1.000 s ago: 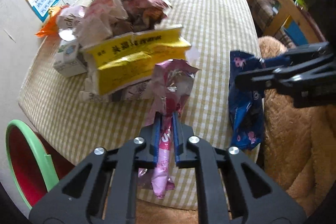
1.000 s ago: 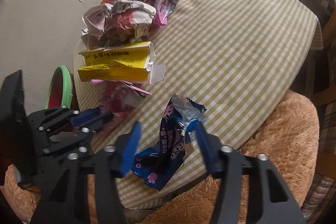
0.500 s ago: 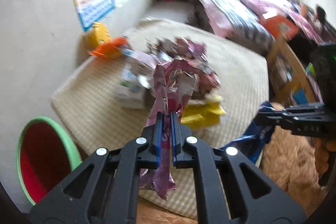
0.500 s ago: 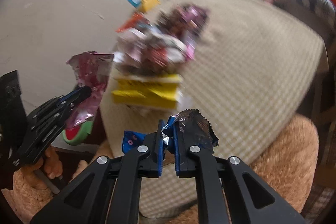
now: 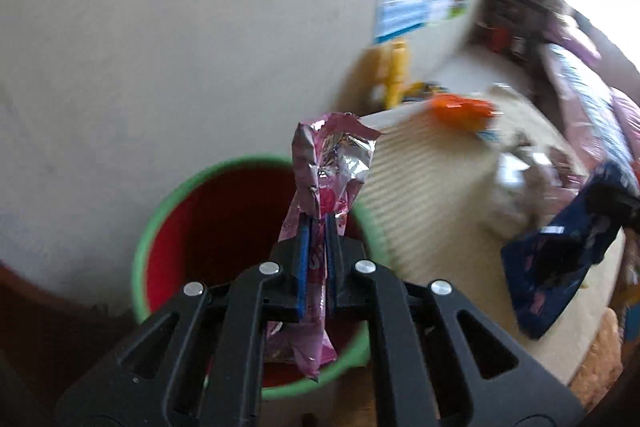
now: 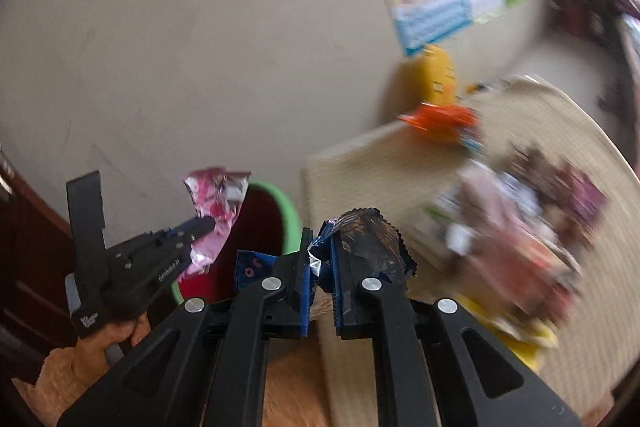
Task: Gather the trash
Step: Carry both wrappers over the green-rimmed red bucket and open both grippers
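Observation:
My left gripper (image 5: 316, 227) is shut on a pink foil wrapper (image 5: 332, 163) and holds it over the green-rimmed, red-lined bin (image 5: 160, 211). It also shows in the right wrist view (image 6: 204, 225) with the pink wrapper (image 6: 218, 193) at the bin's rim (image 6: 290, 211). My right gripper (image 6: 322, 247) is shut on a dark blue snack wrapper (image 6: 368, 239), held just right of the bin over the table's edge. The blue wrapper (image 5: 560, 259) also shows in the left wrist view.
A pile of wrappers and boxes (image 6: 516, 227) lies blurred on the checked tablecloth (image 6: 380, 167). An orange wrapper (image 6: 440, 119) sits at the table's far edge. The wall (image 6: 200, 27) stands behind the bin. Brown plush (image 6: 292, 387) lies below my grippers.
Both grippers have swung left from the table toward the bin, each with its wrapper. The left one now holds the pink wrapper over the bin's mouth.

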`<action>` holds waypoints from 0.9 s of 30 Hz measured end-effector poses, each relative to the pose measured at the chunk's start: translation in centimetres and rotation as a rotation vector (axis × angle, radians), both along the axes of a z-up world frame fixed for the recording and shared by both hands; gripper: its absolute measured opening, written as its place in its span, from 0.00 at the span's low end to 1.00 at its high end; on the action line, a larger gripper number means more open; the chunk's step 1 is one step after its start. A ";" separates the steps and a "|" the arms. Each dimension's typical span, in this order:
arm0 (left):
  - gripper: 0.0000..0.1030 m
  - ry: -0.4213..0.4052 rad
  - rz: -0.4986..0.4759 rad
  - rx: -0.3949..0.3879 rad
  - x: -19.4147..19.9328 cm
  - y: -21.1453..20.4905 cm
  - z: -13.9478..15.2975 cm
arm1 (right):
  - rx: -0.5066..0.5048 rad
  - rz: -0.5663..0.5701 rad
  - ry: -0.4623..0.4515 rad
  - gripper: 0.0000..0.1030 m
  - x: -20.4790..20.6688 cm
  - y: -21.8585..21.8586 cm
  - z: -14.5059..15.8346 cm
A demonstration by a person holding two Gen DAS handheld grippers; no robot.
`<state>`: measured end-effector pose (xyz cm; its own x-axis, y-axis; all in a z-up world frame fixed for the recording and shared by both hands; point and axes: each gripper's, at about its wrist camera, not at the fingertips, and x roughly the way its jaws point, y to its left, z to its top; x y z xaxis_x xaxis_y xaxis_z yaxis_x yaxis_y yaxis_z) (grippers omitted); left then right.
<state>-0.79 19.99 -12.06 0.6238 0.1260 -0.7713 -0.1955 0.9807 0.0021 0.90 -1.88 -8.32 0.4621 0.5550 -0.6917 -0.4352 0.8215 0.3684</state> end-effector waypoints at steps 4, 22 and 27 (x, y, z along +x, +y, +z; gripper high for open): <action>0.07 0.040 0.074 0.016 -1.0 3.2 -1.5 | -0.066 0.089 -0.038 0.07 1.6 5.4 -1.2; 0.65 0.052 0.152 -0.021 -2.1 5.2 -3.2 | -0.078 0.133 -0.104 0.53 1.1 7.6 -0.7; 0.65 0.040 0.114 -0.026 -1.8 3.9 -2.7 | -0.155 0.003 -0.078 0.53 1.5 0.9 -0.8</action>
<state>-2.56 23.88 -14.80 0.5752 0.1742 -0.7992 -0.3065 0.9518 -0.0131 2.38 -0.99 -9.11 0.5165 0.4458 -0.7310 -0.4598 0.8646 0.2024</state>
